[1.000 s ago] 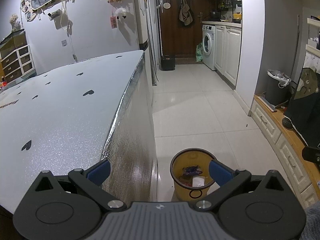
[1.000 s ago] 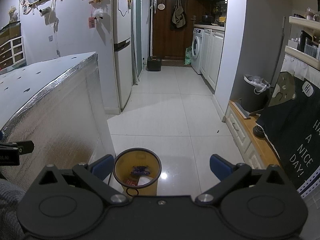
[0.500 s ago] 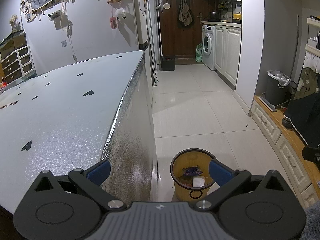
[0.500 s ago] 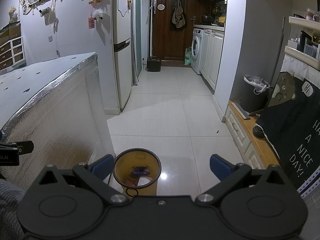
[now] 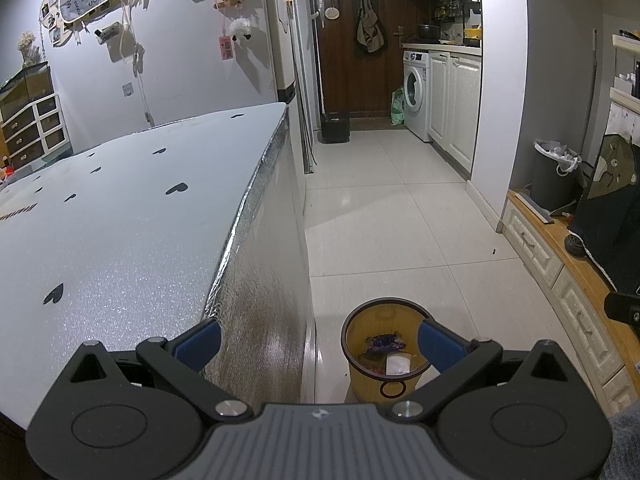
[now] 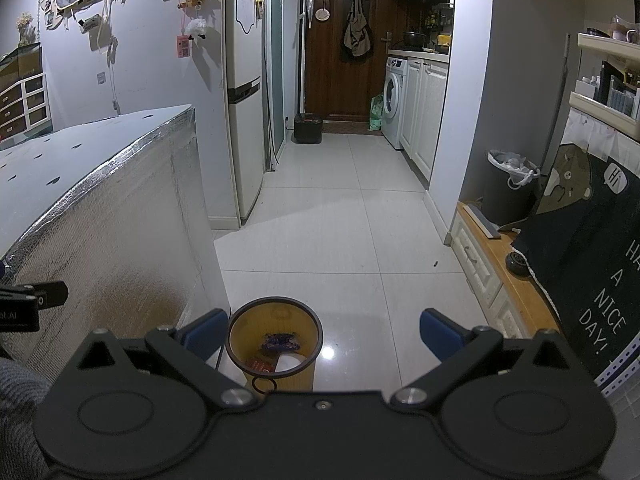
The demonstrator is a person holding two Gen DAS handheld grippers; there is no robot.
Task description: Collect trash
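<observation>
A small yellow waste bin point(image 5: 384, 376) with a dark rim stands on the floor beside the table's corner. It holds a purple wrapper point(image 5: 386, 343), white paper point(image 5: 398, 363) and a red piece. It also shows in the right wrist view point(image 6: 274, 344) with the same trash inside. My left gripper point(image 5: 318, 344) is open and empty, held above the table edge and the bin. My right gripper point(image 6: 322, 334) is open and empty, above and just right of the bin.
A silver-covered table point(image 5: 132, 220) with black heart marks fills the left. White tiled floor point(image 6: 340, 232) runs to a fridge point(image 6: 244, 120), washing machine point(image 6: 394, 102) and door. A low wooden cabinet point(image 6: 496, 276), dark cloth point(image 6: 592, 264) and grey lined bin point(image 6: 510, 184) stand right.
</observation>
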